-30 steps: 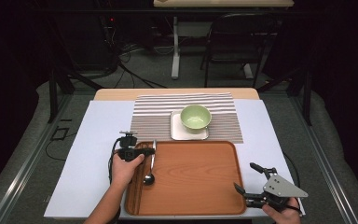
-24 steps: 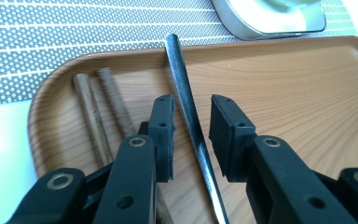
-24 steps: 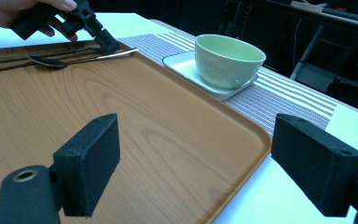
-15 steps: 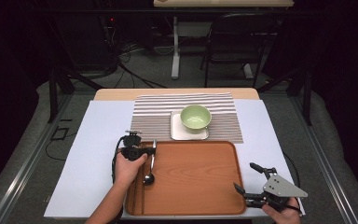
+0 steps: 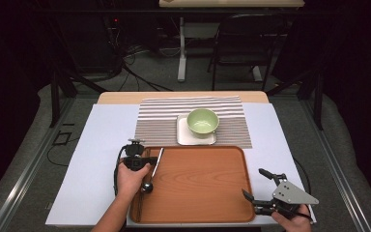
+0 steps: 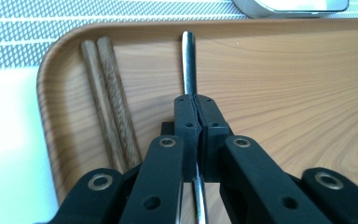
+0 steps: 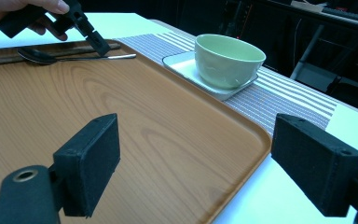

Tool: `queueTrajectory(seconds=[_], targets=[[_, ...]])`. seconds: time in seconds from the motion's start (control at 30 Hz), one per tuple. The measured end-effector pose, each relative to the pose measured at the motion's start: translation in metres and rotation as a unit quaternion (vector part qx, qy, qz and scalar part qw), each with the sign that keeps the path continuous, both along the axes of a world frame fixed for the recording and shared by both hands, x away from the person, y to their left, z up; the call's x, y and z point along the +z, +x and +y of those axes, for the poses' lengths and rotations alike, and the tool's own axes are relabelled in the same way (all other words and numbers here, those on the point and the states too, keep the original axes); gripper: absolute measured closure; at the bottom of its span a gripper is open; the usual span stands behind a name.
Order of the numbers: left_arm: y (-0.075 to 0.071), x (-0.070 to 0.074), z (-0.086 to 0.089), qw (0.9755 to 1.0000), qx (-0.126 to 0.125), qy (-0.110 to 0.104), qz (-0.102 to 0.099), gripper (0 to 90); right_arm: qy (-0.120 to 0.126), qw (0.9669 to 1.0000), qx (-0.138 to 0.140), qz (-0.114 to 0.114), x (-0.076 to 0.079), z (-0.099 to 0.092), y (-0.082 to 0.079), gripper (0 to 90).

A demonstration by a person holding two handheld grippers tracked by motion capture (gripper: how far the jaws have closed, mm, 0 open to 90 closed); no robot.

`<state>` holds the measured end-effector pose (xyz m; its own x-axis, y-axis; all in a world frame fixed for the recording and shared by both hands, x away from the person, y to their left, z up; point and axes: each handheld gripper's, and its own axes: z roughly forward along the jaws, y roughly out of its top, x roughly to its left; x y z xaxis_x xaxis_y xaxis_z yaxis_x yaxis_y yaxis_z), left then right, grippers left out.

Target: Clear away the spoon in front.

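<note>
On the wooden tray (image 5: 198, 188), left gripper (image 6: 196, 109) clamps the spoon (image 6: 188, 65) handle.
Its jaws just closed; right gripper (image 7: 196, 163) gapes, holding nothing, beside chopsticks (image 6: 107, 93).

The tray (image 5: 198, 188) is warm orange-brown wood with flowing grain. The chopsticks (image 6: 107, 102) are dark brown, the spoon (image 6: 189, 60) shiny silver. A pale green bowl (image 5: 203, 121) sits on a white plate (image 5: 183, 137), over a grey-and-white striped mat (image 5: 159, 121). The tool (image 6: 196, 116) is matt black.
</note>
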<state>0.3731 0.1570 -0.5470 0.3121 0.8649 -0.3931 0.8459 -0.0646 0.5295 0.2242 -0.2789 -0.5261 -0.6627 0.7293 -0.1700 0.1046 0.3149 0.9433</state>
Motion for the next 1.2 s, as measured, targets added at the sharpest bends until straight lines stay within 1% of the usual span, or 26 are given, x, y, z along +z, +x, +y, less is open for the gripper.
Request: queueTrajectory(seconds=[0.13,0.33,0.4,0.6,0.77,0.93,1.2], targets=[[-0.003,0.001,0.001,1.0000,0.003,-0.002,0.003,89.7,0.000,1.0000,0.000,-0.001,0.000,0.000,0.000,15.3],[-0.003,0.004,0.001,1.0000,0.003,-0.006,-0.003,88.7,-0.001,1.0000,0.000,-0.001,0.000,0.000,0.000,15.3],[-0.003,0.006,0.001,0.9999,0.003,-0.011,-0.007,86.8,0.000,1.0000,0.000,-0.001,0.000,0.000,0.000,15.3],[-0.005,0.012,0.001,0.9997,0.001,-0.015,-0.018,80.9,0.001,1.0000,0.000,0.000,0.000,0.000,0.000,15.3],[-0.007,0.019,-0.001,0.9993,-0.004,-0.021,-0.032,77.2,0.000,1.0000,0.000,0.000,0.000,0.000,0.000,15.3],[-0.009,0.026,-0.005,0.9986,-0.007,-0.028,-0.044,68.8,-0.001,1.0000,-0.001,-0.001,0.000,0.000,0.000,15.3],[-0.011,0.035,-0.010,0.9978,-0.013,-0.035,-0.054,61.2,0.000,1.0000,-0.001,0.000,0.000,0.000,0.000,15.3]])
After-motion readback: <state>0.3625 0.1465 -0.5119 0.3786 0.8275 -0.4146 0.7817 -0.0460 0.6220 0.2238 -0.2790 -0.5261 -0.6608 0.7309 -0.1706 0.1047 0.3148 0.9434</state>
